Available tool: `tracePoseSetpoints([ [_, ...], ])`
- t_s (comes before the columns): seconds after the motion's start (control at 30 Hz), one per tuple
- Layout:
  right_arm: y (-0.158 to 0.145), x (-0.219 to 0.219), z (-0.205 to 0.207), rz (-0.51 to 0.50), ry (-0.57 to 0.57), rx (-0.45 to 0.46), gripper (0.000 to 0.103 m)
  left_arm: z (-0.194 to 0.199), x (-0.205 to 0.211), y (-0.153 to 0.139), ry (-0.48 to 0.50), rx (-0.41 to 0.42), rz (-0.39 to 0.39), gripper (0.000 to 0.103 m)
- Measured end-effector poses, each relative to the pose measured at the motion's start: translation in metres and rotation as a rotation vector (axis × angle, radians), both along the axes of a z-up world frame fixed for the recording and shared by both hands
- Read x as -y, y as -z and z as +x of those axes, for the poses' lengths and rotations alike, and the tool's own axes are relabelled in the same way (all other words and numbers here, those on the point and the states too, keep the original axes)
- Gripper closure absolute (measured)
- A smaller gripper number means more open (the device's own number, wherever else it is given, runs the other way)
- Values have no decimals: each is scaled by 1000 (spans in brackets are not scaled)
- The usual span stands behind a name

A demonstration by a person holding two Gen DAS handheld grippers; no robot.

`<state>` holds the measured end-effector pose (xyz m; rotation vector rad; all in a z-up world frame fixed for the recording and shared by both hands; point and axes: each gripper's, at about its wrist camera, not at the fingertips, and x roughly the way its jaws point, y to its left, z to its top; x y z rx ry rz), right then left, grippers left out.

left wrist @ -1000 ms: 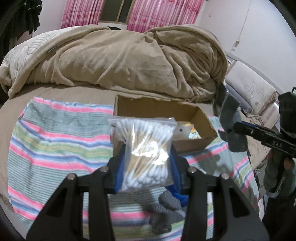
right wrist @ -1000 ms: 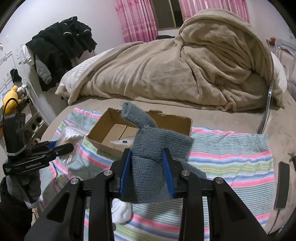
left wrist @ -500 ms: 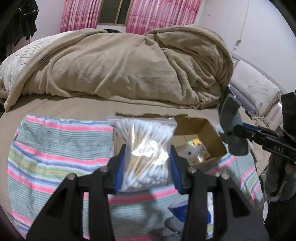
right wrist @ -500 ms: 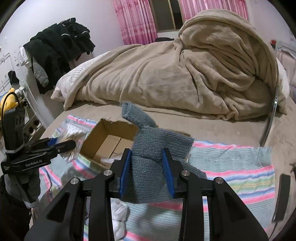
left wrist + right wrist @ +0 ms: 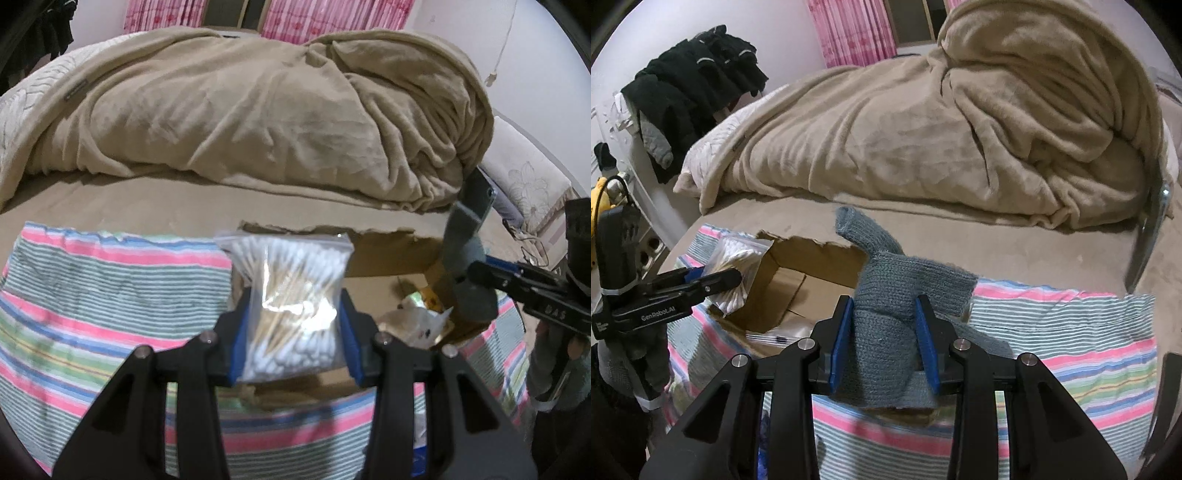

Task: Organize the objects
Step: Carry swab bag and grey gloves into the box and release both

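Left gripper (image 5: 291,332): fingers closed on a clear bag of cotton swabs (image 5: 290,291), pinched at mid-height, pads on both flat sides. The bag's sealed top stands clear above the fingertips; its lower end bulges between them. Judged light, with slick film and loose contents that shift, so a mid-body pinch looks safer than the seam edge.

Right gripper (image 5: 884,332): fingers closed on a grey knit sock (image 5: 882,291). Bunched body is between the pads, one tube sticks up past the tips, and a tail droops below. Soft, limp and grippy; it should not slip, but will flop on release.

Just beyond both sets of fingers: open cardboard box (image 5: 798,273) on a striped cloth (image 5: 1071,332). The swab bag hangs over its left side, the sock over its near wall.

Farther off: tan blanket (image 5: 923,129) heaped on the bed.
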<state>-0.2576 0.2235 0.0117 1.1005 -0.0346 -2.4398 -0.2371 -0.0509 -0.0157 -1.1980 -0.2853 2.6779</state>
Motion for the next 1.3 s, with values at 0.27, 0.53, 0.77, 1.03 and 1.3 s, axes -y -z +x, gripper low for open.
tracePoseSetpoints([
  [0.27, 28, 4, -14, 26, 10, 60, 66, -9, -3, 6, 24, 29, -23, 57],
  [0.53, 23, 1, -10, -1, 13, 61, 55, -4, -2, 1, 24, 23, -10, 47],
  [0.77, 2, -4, 12, 5, 42, 17, 41, 17, 6, -19, -3, -6, 13, 30],
  [1.03, -17, -2, 48, 19, 37, -6, 41, 57, 3, -39, 3, -42, 17, 29],
  [1.3, -22, 5, 86, 20, 23, -29, 41, 92, 1, -42, -2, -51, 26, 29],
])
